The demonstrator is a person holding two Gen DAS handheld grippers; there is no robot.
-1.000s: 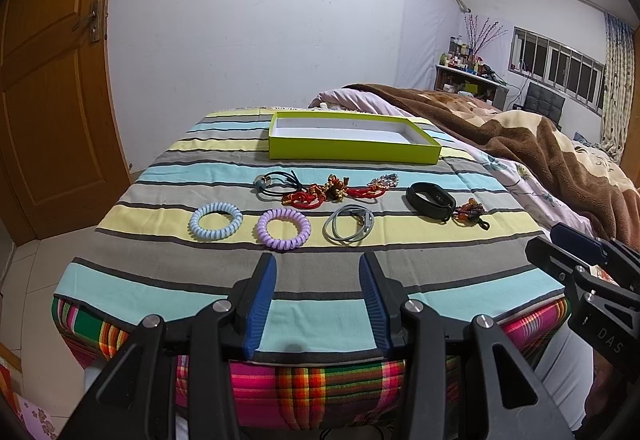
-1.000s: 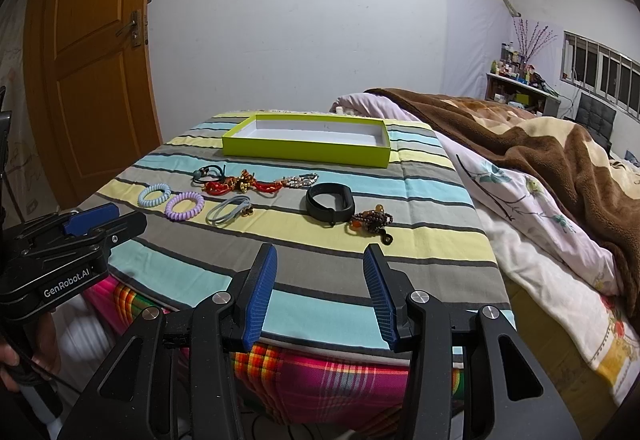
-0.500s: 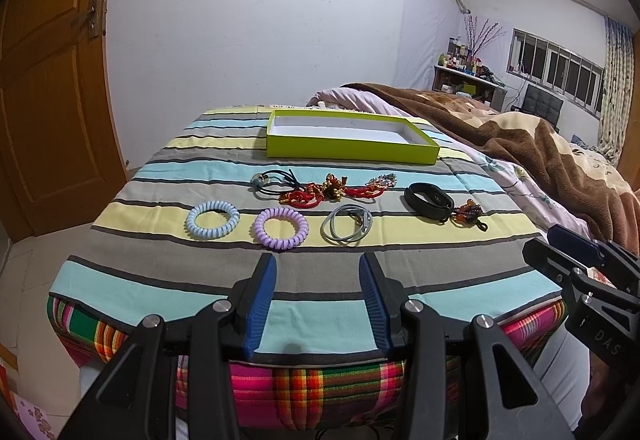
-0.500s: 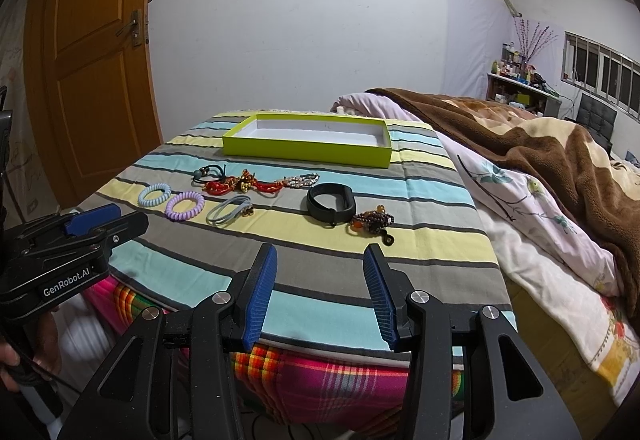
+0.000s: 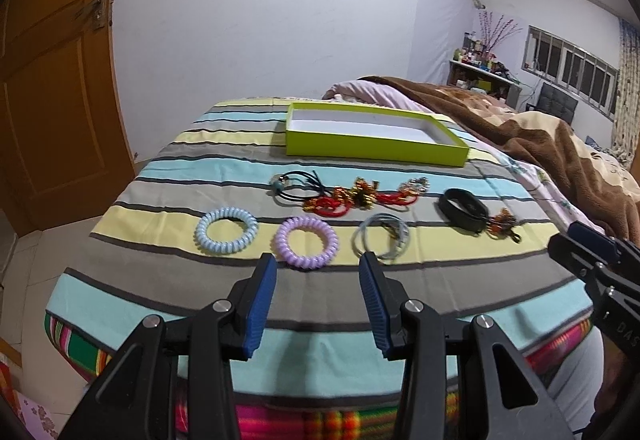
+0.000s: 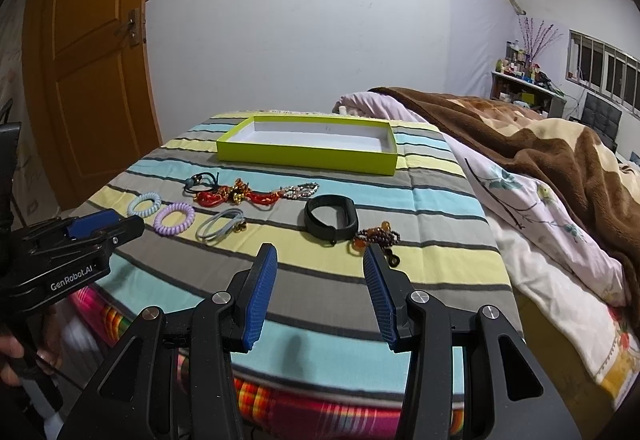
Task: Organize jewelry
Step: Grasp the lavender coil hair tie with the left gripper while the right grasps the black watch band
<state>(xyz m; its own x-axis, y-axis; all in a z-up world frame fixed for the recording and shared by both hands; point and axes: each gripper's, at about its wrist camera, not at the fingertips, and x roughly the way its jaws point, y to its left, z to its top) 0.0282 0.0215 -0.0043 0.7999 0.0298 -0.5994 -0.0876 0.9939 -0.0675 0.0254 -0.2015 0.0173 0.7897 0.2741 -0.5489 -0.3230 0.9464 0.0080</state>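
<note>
A lime green box (image 5: 376, 150) with an empty white inside sits at the far side of the striped table; it also shows in the right wrist view (image 6: 308, 156). In front of it lie a blue coil ring (image 5: 227, 230), a purple coil ring (image 5: 306, 242), grey hair ties (image 5: 384, 236), black cords (image 5: 296, 184), red and gold trinkets (image 5: 352, 198), a black band (image 5: 462, 209) and brown beads (image 5: 505, 226). My left gripper (image 5: 317, 308) is open above the near edge, in front of the purple ring. My right gripper (image 6: 320, 296) is open in front of the black band (image 6: 330, 218).
A bed with a brown blanket (image 6: 560, 144) lies along the table's right side. A wooden door (image 6: 92, 72) stands at the left. The striped tablecloth (image 6: 400, 224) hangs over the near edge. A shelf with bottles (image 6: 524, 76) stands far right.
My left gripper has moved forward and a little left, closer to the coil rings. My right gripper has hardly moved. Both stay open.
</note>
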